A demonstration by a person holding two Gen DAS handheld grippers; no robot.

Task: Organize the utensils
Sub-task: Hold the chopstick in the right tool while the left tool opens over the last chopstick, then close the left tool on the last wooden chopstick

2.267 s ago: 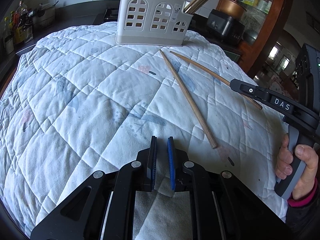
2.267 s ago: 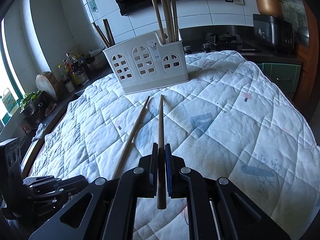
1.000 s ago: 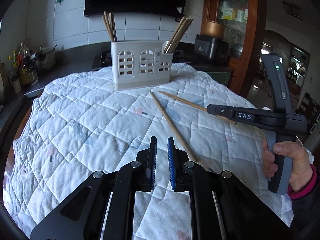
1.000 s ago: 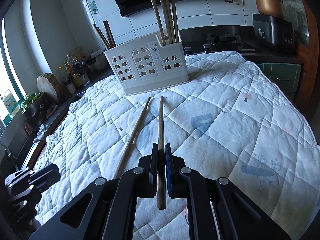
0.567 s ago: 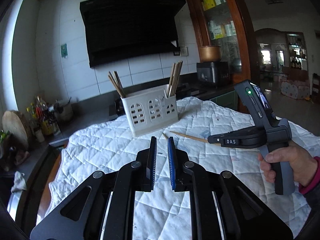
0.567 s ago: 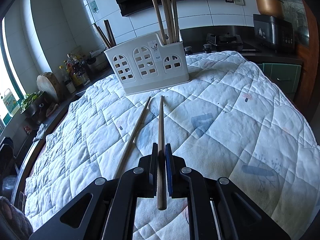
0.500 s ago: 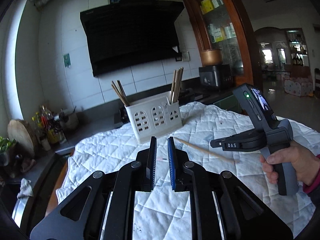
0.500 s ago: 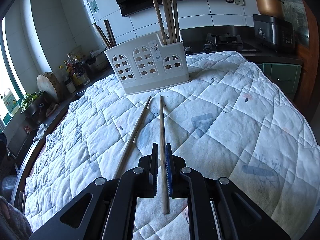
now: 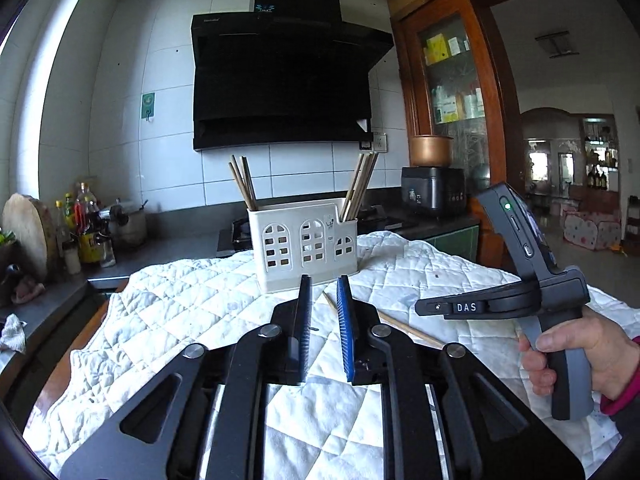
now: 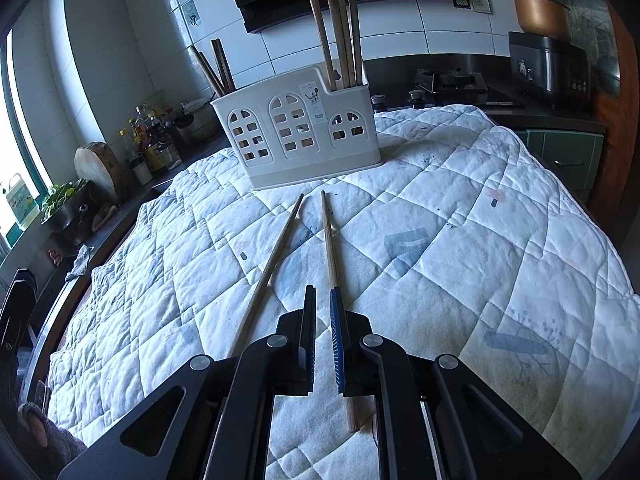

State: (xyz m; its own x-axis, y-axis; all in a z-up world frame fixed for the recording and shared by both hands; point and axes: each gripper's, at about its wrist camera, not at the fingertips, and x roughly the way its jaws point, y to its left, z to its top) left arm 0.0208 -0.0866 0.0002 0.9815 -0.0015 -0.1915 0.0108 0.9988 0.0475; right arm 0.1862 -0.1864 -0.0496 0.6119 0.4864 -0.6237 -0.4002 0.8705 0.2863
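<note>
A white utensil caddy (image 9: 304, 248) (image 10: 296, 140) stands at the far side of the quilted cloth (image 10: 480, 220), with several chopsticks (image 10: 340, 28) upright in its end compartments. Two loose chopsticks lie in front of it. One chopstick (image 10: 326, 232) runs under the blue-padded finger of my right gripper (image 10: 322, 290) (image 9: 418, 307), whose jaws stand nearly closed with only cloth between them. The other chopstick (image 10: 276, 256) lies just left of it. My left gripper (image 9: 323, 284) hovers level, facing the caddy, its jaws opening with nothing between them.
A hand (image 9: 576, 344) holds the right gripper at the right of the left wrist view. Behind the caddy are a stove (image 10: 448, 80), a rice cooker (image 10: 548, 64) and a black hood (image 9: 288, 80). Bottles (image 10: 148, 140) and a wooden board (image 10: 100, 168) crowd the left counter.
The left gripper has tilted up from the cloth to face the caddy, and its jaws have widened. The chopstick between the right jaws has swung out and now lies under the right finger.
</note>
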